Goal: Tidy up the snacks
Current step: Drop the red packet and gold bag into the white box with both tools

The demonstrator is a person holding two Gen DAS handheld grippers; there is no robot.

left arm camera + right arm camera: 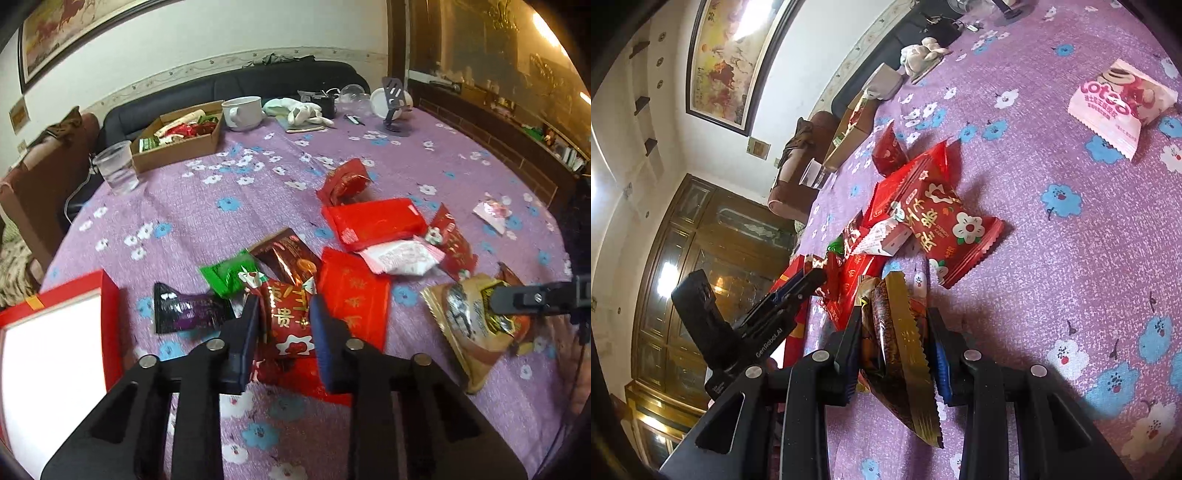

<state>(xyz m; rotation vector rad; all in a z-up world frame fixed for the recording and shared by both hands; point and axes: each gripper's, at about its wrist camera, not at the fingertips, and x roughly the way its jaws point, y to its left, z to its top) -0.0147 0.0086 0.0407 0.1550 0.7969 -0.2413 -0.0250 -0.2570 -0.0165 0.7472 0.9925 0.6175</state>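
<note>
Roughly, progress: early; the cardboard box [177, 142] at the far edge holds some snacks, many packets lie loose mid-surface [207, 206].
Left gripper [282, 328]: jaws narrowed around a red packet [288, 314].
Right gripper [895, 354]: jaws closed on a gold-edged packet [905, 350].
Left view only: red gift box [107, 314], cup [116, 168].
Right view only: pink packet [1119, 107] print.

The left claw [282, 325], at the lower middle of its view, pinches shut; the right claw [895, 347] likewise clamps, tilted sideways.
</note>
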